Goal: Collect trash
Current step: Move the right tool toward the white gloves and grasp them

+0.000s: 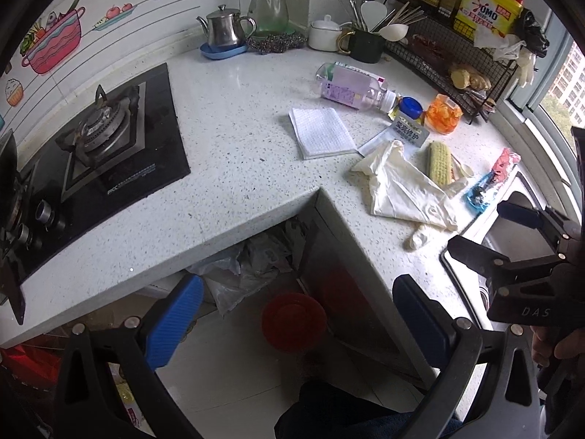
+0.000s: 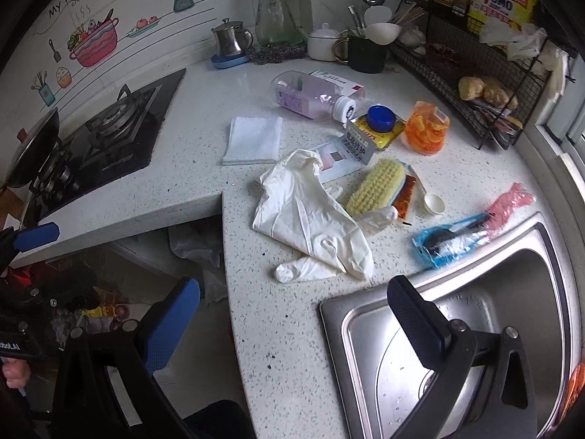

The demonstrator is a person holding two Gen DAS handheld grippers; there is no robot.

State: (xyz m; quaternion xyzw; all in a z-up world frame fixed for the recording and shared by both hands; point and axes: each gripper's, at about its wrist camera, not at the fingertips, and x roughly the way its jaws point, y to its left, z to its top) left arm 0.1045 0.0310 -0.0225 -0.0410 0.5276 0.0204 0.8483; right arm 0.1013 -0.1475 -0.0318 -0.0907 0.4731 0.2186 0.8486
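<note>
On my tabletop a crumpled white glove [image 2: 310, 219] lies flat. At its 12 o'clock an empty clear bottle [image 2: 310, 97] lies on its side, and at its 3 o'clock a blue plastic wrapper [image 2: 444, 243] touches a pink wrapper [image 2: 510, 201] beside the sink edge.

White speckled table [image 2: 285, 329] bends in an L; black gas hob [image 1: 109, 153] left, steel sink [image 2: 457, 329] right. Sticker-decorated tiled wall [image 2: 91, 18] behind, daylit window [image 1: 563, 84] far right, pale floor tiles [image 1: 226, 366] below.

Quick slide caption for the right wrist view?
Open right gripper hovers between sink and crumpled white glove on cluttered countertop.
</note>
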